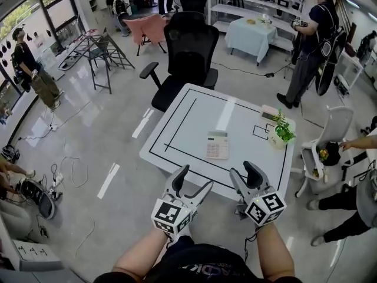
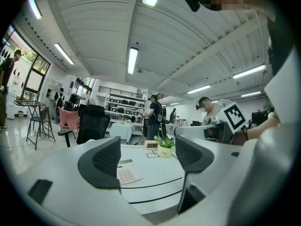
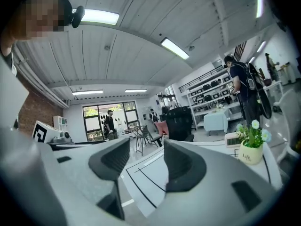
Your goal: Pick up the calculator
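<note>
The left gripper (image 1: 196,178) and right gripper (image 1: 244,170) are hovering at the desk's (image 1: 188,114) near edge, jaws spread, empty. The calculator (image 1: 217,144) is lying just beyond.

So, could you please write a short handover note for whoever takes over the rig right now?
Left gripper: open, empty, at the table's near edge.
Right gripper: open, empty, alongside it.
Calculator: flat on the table, just ahead of both grippers, untouched. The plant stands to its right.
Done: nothing picked up yet.
Left: reach in, close on the calculator, lift.
</note>
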`<move>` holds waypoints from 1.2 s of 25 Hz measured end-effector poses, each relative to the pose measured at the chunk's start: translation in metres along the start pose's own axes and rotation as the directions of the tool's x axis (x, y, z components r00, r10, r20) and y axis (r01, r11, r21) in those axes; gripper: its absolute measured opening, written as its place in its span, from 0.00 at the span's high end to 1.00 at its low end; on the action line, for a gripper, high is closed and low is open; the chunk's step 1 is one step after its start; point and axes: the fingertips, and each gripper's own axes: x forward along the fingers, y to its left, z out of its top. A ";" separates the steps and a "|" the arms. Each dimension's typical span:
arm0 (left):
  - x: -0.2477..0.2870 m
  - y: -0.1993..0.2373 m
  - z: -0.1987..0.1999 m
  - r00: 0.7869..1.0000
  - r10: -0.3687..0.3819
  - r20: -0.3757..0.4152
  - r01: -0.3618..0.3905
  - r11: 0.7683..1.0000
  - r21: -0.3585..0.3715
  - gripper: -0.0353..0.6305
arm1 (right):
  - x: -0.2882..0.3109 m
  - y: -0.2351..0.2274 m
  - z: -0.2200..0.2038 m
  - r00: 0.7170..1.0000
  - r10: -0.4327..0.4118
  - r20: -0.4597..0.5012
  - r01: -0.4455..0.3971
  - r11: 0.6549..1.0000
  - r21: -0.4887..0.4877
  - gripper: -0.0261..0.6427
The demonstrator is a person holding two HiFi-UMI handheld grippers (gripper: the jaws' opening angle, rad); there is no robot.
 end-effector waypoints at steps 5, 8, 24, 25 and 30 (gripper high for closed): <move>0.018 0.051 0.002 0.999 -0.049 -0.015 0.049 0.998 -0.030 0.42 | 0.051 -0.006 0.000 0.998 -0.060 -0.020 0.060 0.998 0.002 0.64; 0.027 0.078 0.001 0.997 -0.076 -0.020 0.075 0.996 -0.046 0.42 | 0.078 -0.009 -0.002 0.995 -0.092 -0.032 0.092 0.996 0.000 0.64; 0.057 0.132 -0.009 0.985 -0.162 -0.054 0.158 0.985 -0.073 0.42 | 0.144 -0.039 -0.020 0.981 -0.180 -0.075 0.182 0.983 0.018 0.64; 0.059 0.132 -0.010 0.985 -0.161 -0.058 0.156 0.985 -0.075 0.42 | 0.146 -0.043 -0.022 0.980 -0.180 -0.081 0.182 0.983 0.022 0.64; 0.076 0.132 -0.016 0.987 -0.143 -0.074 0.137 0.987 -0.081 0.42 | 0.154 -0.069 -0.031 0.979 -0.168 -0.113 0.174 0.984 0.039 0.64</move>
